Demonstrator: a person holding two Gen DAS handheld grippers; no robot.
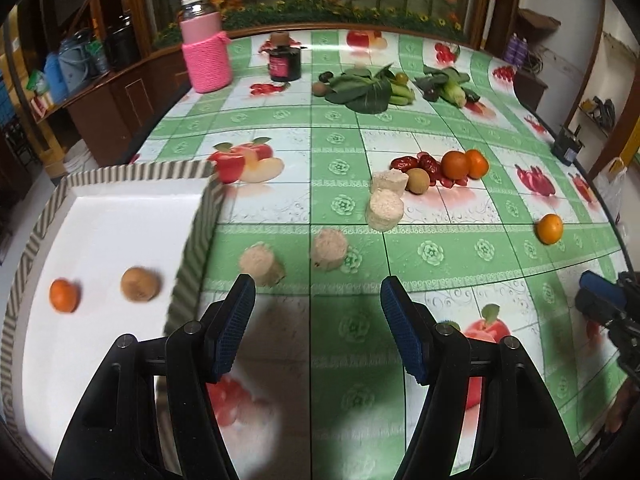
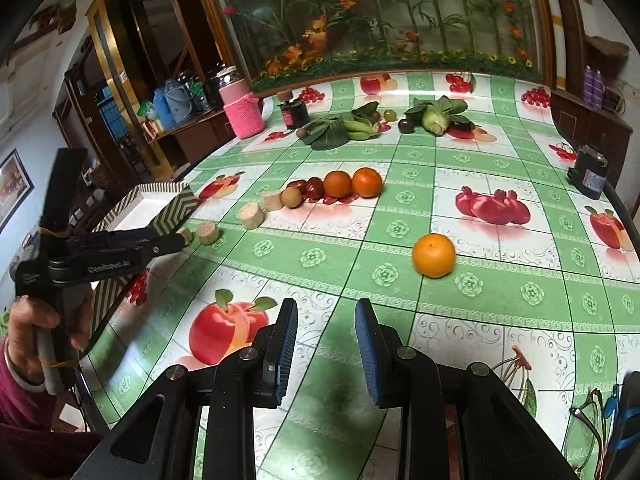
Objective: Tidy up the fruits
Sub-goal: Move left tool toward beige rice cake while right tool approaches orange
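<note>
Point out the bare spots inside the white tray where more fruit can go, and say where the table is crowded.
In the white tray, an orange and a brown fruit sit near the front; the floor behind them, up to the far striped wall, is bare. It is crowded around the two oranges with red dates, and along the pale cylinders.

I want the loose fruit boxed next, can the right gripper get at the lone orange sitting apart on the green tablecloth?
Probably yes. The right gripper is open and empty, and the lone orange lies ahead, slightly right, with only bare tablecloth between.
</note>
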